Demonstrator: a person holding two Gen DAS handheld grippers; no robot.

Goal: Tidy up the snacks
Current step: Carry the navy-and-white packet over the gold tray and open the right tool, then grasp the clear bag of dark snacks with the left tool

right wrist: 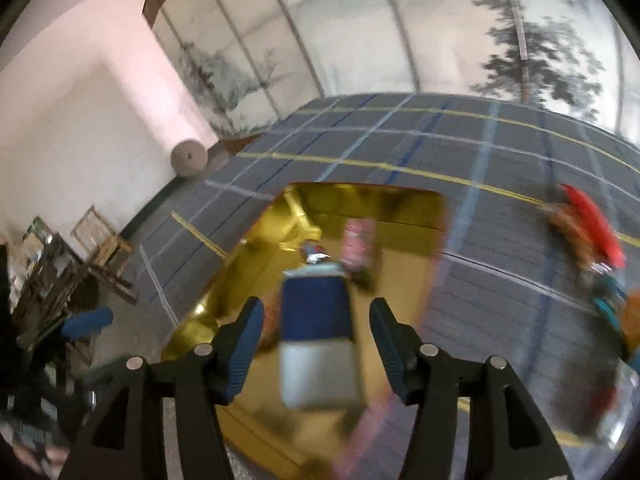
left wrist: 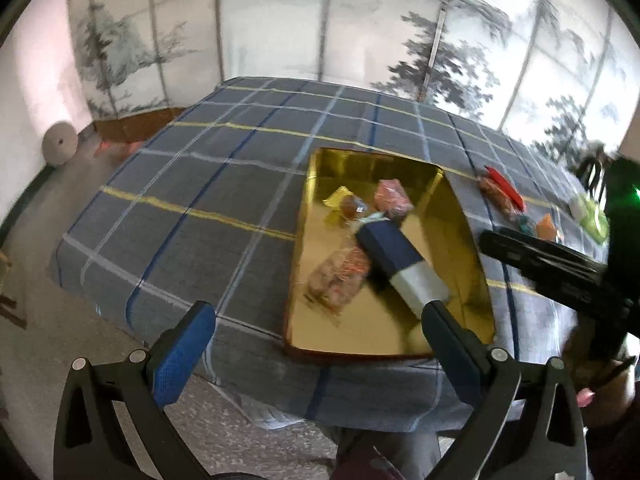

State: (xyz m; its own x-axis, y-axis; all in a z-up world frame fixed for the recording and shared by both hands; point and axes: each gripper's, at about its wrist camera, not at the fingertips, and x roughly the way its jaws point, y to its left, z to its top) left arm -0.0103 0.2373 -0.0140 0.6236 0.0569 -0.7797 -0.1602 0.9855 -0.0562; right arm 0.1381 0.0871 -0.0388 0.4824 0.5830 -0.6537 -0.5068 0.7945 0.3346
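Snacks are being gathered in the shiny gold rectangular tin tray [left wrist: 468,216]; the blue-and-white oblong box [right wrist: 318,332], long axis pointing away, is being straddled untouched by the half-open right gripper [right wrist: 317,342], nearer than the wide-open, empty left gripper [left wrist: 318,330].

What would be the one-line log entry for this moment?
left gripper open, empty | right gripper open around blue-white box | box in gold tray

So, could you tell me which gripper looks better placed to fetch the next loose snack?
Probably the right gripper: the loose snacks lie on its side of the gold tin.
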